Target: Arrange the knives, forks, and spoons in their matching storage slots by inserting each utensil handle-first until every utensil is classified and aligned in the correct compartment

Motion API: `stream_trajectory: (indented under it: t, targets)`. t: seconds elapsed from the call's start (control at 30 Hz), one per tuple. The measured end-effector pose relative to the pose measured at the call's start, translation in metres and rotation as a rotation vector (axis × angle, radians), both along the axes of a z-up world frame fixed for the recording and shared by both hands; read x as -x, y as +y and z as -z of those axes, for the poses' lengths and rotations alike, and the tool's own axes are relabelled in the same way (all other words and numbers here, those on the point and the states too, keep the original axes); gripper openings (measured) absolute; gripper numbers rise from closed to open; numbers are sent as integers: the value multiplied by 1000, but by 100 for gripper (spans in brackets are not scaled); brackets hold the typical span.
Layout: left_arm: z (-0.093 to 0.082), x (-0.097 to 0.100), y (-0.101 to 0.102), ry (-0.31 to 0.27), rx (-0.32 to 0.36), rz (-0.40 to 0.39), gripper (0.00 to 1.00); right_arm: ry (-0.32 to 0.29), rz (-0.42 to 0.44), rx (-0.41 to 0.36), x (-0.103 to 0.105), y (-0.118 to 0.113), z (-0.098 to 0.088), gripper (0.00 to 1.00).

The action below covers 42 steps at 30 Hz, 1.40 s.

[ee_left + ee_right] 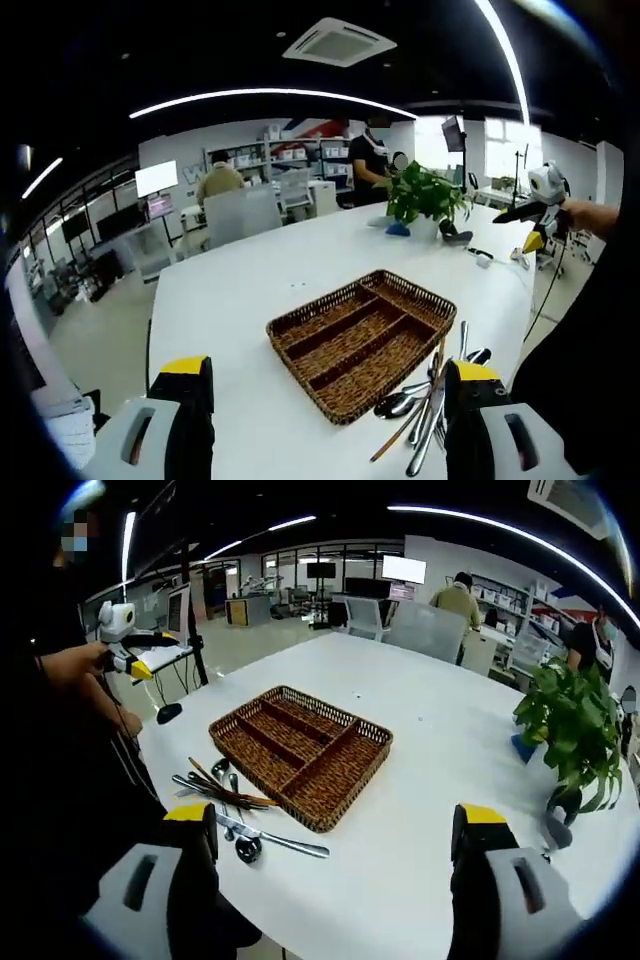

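Observation:
An empty brown wicker cutlery tray [300, 319] with long slots and one cross slot lies on the white table [250, 280]. Beside it sits a loose heap of knives, forks and spoons [428, 398]. My left gripper [325, 368] hovers above the table edge, open and holding nothing. In the right gripper view the tray [252, 712] is ahead, with the utensils [225, 793] to its left. My right gripper [335, 818] is open and holding nothing. Each gripper shows in the other's view, held up in a hand: the right gripper [540, 212], the left gripper [128, 645].
A potted plant [428, 195] [575, 720] stands far across the table with a small blue object [398, 230] beside it. Small dark items lie near the plant [455, 236]. Chairs, shelves and people are beyond the table. A person's dark clothing is close by the utensils [90, 810].

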<state>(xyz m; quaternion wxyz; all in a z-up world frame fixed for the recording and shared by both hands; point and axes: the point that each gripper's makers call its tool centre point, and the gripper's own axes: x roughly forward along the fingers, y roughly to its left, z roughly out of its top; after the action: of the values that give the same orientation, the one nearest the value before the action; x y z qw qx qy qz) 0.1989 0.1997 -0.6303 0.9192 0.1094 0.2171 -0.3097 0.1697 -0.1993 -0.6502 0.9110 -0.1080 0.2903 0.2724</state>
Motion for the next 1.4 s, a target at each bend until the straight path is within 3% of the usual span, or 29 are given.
stream_trajectory:
  t: [0.5, 0.7, 0.83, 0.97, 1.4]
  targets:
    - [-3, -3, -1, 1, -6, 7, 100, 13, 7, -5, -3, 0, 3, 99]
    - [3, -9, -1, 5, -14, 18, 100, 11, 11, 9, -1, 0, 2, 99]
    - [-3, -13, -4, -16, -4, 28, 100, 25, 32, 9, -3, -6, 6, 99]
    - [1, -15, -2, -12, -24, 39, 100, 8, 30, 7, -3, -3, -1, 99]
    - [14, -11, 3, 6, -31, 42, 100, 4, 17, 15, 0, 2, 4, 98]
